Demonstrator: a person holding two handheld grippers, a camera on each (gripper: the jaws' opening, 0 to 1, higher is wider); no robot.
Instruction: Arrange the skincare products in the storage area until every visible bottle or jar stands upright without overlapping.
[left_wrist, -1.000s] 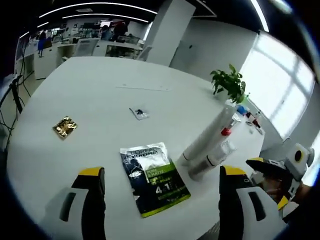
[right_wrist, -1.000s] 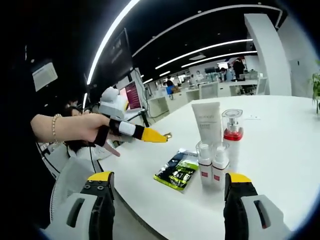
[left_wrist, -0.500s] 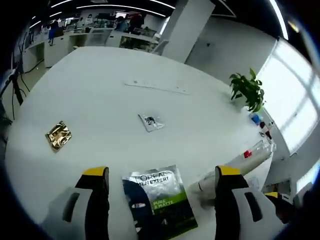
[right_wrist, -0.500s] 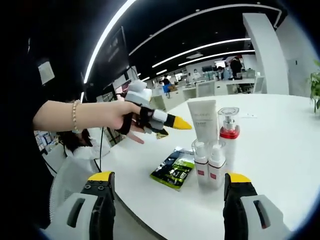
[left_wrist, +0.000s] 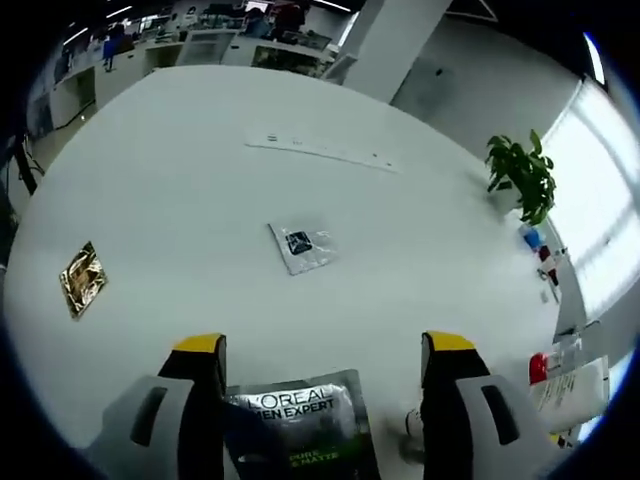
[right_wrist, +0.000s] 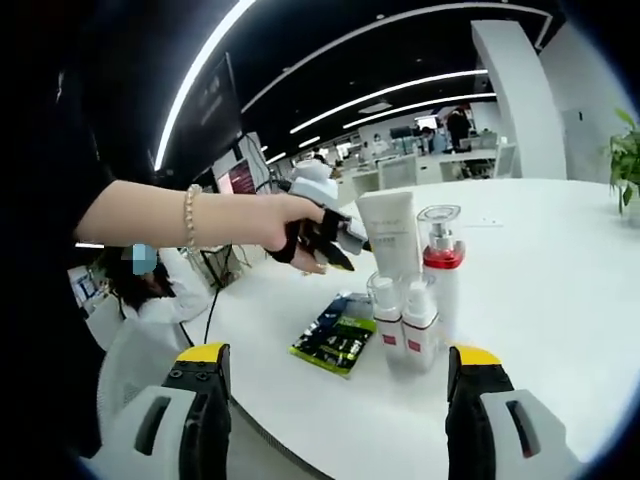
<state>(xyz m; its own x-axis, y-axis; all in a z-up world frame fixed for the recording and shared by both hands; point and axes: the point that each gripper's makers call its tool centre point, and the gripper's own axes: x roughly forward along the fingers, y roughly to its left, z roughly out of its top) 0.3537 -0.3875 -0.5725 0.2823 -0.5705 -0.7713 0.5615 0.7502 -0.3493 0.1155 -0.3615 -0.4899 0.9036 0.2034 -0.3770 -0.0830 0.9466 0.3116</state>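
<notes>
The skincare group stands upright on the white tabletop just beyond and between the right gripper jaws: a white tube resting on its cap, a clear pump bottle with a red collar, and 2 small clear bottles with red labels in front, the pieces close together and possibly touching. Judged from their look, the 2 small bottles are light, hard and smooth, likely slippery and easy to tip; a hold across the body near the label seems safest. The tube looks soft and would dent, so its stiffer lower end near the cap is the better place. The pump bottle is taller and top-heavy; take it by the body, not the pump head.

A flat dark sachet with a green band lies ahead of the right jaws, toward their left side; in the left gripper view the same sachet sits between the left gripper jaws at their base. It is thin and limp, best pinched at an edge.

Both pairs of jaws stand wide apart and hold nothing. Farther ahead of the left jaws lie a small clear packet and, off to their left, a gold packet.
</notes>
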